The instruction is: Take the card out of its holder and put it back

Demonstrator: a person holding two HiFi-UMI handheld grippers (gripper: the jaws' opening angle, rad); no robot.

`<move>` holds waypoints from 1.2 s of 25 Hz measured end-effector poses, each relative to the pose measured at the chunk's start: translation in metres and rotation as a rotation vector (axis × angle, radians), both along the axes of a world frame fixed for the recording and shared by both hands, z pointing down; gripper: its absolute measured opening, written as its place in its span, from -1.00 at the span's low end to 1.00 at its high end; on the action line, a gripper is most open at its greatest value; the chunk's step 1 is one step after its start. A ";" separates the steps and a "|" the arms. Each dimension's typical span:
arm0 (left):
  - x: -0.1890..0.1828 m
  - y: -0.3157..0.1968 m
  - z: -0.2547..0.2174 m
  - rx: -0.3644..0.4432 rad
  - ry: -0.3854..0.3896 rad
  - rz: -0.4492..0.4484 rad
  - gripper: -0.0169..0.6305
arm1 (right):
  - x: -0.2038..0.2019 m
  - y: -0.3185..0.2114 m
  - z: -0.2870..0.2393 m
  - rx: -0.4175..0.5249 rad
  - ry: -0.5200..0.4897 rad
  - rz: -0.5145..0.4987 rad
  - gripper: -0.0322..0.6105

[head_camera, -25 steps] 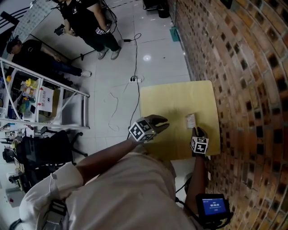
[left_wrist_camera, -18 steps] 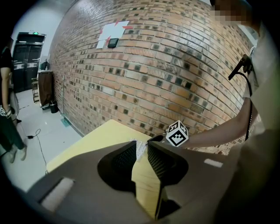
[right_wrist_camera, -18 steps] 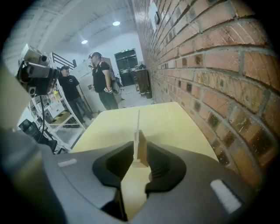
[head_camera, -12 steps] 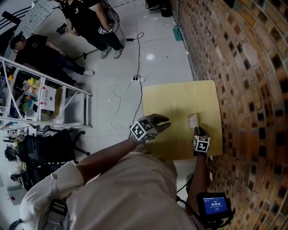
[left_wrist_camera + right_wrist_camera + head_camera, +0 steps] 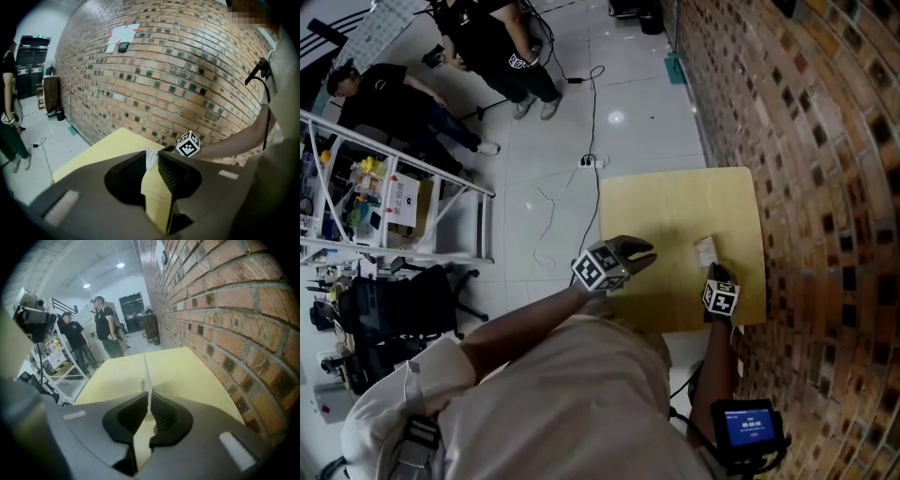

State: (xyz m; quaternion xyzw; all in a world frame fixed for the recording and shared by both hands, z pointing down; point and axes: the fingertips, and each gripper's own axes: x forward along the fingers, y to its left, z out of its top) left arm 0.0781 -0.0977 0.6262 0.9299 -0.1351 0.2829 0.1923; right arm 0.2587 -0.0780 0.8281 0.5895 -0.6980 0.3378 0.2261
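Card (image 5: 706,250) — thin, flat, white rectangle

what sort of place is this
Probably a lab or workshop used for recording: a metal rack loaded with gear, cables trailing over the tiled floor, and a small yellow table beside a brick wall.

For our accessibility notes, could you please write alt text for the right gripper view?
The right gripper, its jaws having just been closing, pinches a white card seen edge-on above a yellow table; a brick wall stands at right.
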 end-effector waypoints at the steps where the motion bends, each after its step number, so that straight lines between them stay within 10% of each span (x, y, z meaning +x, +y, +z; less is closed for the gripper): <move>1: 0.000 0.001 0.000 0.001 0.000 -0.001 -0.64 | 0.000 0.000 0.000 0.002 -0.005 0.005 -0.83; 30: -0.004 0.018 -0.011 0.024 0.030 0.027 -0.64 | 0.014 0.012 -0.056 0.161 -0.004 0.125 -0.86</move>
